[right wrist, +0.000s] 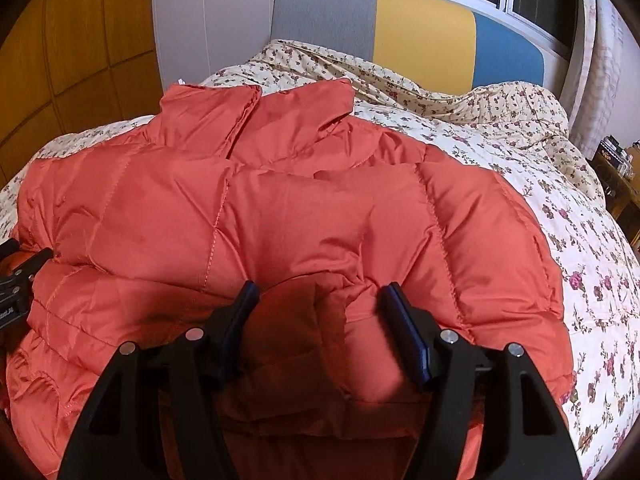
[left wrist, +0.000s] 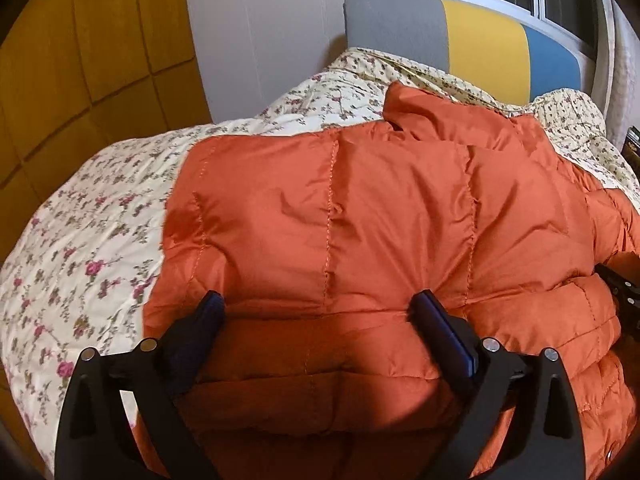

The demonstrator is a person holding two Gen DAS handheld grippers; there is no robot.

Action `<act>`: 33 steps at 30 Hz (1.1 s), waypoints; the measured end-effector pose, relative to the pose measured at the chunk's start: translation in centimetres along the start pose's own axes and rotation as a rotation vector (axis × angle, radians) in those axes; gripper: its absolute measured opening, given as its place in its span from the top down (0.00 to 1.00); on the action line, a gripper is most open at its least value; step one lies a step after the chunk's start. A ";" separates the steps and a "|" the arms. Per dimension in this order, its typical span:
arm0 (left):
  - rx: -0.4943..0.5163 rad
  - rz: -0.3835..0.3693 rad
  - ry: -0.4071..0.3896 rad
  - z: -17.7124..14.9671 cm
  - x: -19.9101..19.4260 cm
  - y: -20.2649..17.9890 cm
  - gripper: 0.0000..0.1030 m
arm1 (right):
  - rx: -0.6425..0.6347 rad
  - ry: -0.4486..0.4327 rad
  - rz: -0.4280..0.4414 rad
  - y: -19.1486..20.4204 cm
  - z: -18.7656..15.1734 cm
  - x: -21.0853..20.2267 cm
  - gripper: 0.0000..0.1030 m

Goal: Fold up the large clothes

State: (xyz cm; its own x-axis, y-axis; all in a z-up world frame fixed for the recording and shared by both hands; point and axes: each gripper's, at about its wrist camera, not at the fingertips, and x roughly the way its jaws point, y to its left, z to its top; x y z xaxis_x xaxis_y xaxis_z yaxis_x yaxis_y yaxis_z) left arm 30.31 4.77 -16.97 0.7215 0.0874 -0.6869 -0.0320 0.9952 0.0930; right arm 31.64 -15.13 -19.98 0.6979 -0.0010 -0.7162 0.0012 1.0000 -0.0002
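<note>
An orange quilted puffer jacket [left wrist: 380, 208] lies spread on the bed, collar toward the headboard, and shows in full in the right wrist view too [right wrist: 280, 208]. My left gripper [left wrist: 318, 306] is open wide over the jacket's near edge, and puffy fabric swells up between its fingers without being pinched. My right gripper [right wrist: 320, 298] is open over the jacket's other near part. A rounded fold of fabric sits loosely between its blue pads [right wrist: 404, 332]. Each gripper shows at the edge of the other's view: the right gripper [left wrist: 624, 296] and the left gripper [right wrist: 16, 280].
The jacket rests on a cream floral bedspread [right wrist: 580, 264] that covers the whole bed. A grey, yellow and blue headboard [left wrist: 484, 40] stands at the far end below a window. Wooden wardrobe panels [left wrist: 80, 40] rise on the left. A small cluttered shelf [right wrist: 620, 168] is at far right.
</note>
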 end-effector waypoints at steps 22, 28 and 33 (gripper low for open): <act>-0.078 -0.145 -0.006 -3.9 -6.0 3.1 0.03 | 0.018 0.013 0.051 -2.3 -2.3 -7.7 0.27; -0.134 -0.227 0.014 -7.9 -9.0 5.1 0.03 | 0.049 0.023 0.040 -4.7 -5.9 -11.5 0.27; -0.087 -0.175 -0.050 -10.5 -12.0 6.4 0.03 | 0.115 0.031 0.008 -8.2 -9.3 -14.4 0.27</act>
State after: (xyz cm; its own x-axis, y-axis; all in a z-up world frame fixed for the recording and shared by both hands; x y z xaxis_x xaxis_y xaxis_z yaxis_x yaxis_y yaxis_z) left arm 14.14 10.58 -15.69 0.7545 -0.0875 -0.6504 0.0390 0.9953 -0.0887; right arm 14.92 -23.27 -16.09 0.6760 0.0089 -0.7369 0.0790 0.9933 0.0846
